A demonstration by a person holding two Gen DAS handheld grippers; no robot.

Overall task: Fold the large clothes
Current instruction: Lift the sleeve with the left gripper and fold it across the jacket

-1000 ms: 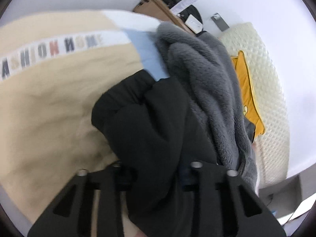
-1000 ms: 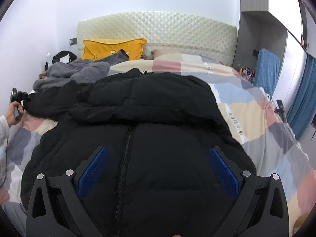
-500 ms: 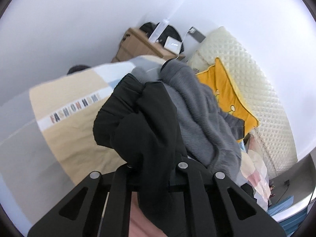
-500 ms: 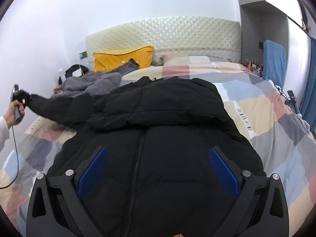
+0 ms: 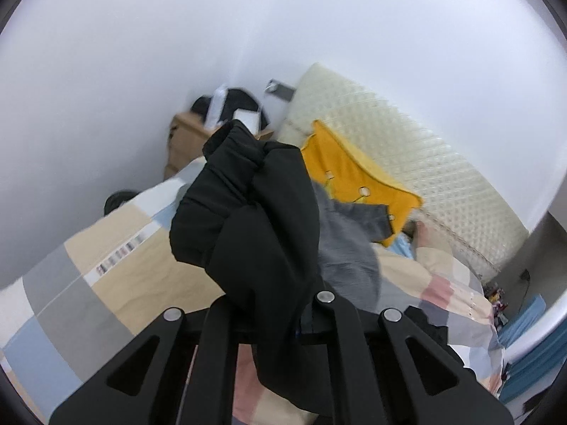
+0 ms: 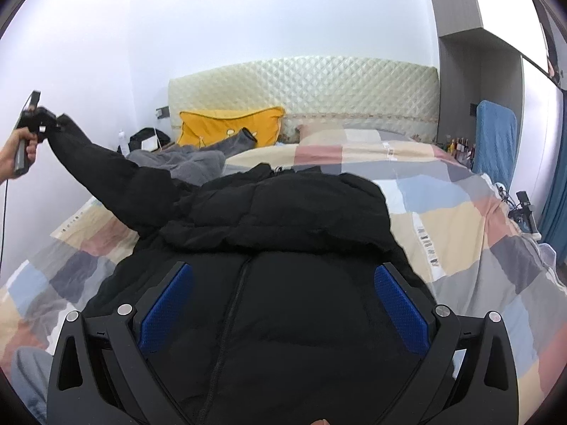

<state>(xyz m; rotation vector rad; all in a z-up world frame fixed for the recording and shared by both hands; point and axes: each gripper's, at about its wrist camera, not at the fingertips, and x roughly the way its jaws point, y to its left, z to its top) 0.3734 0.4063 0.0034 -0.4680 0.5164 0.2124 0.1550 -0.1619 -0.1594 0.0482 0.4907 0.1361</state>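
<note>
Black jacket (image 6: 283, 248) spread front-up on bed (image 6: 460, 219). Left gripper (image 5: 269, 313) clamped on sleeve (image 6: 106, 173), lifted out to the side. Right gripper (image 6: 283, 304) wide open above jacket front. Likely next: sleeve folded inward across the body.

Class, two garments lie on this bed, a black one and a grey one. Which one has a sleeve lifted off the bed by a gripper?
The black jacket: the left gripper holds its sleeve up in the air. The grey garment lies loose near the yellow pillow, ungripped.
</note>
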